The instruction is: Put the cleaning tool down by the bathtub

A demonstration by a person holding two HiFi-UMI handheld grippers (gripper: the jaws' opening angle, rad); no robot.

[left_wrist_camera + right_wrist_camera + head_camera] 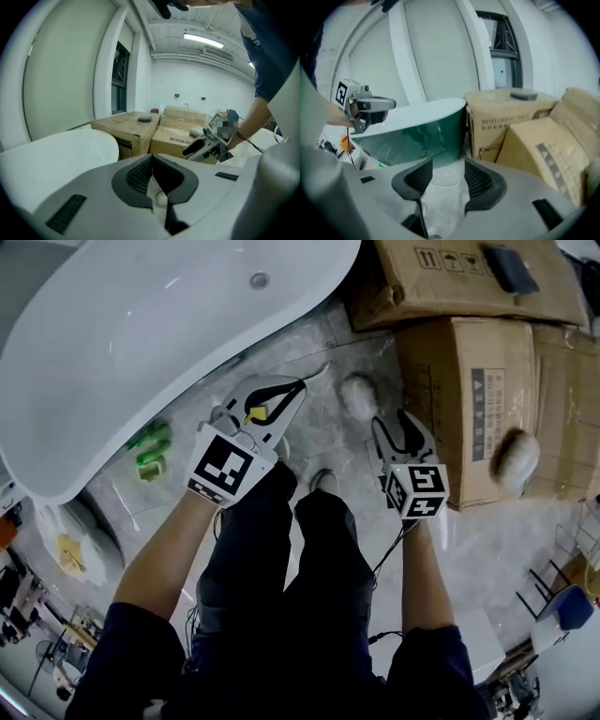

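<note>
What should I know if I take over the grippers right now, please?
Left gripper: fingers shut, nothing between them.
Right gripper: open, empty.
Both hover between the tub and the boxes.
A green item lies on the floor by the tub; it may be the cleaning tool, I cannot tell.
One fluffy lump lies on the floor, a second lump on a box.
If the green item is the tool, the job looks done; if not, a tool is yet to be fetched and set there.

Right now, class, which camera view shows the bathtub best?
The head view: it looks down into the bathtub, showing the basin, rim and round fitting. The left gripper view catches only part of the white rim; the right gripper view shows the rim and greenish outer wall.
</note>
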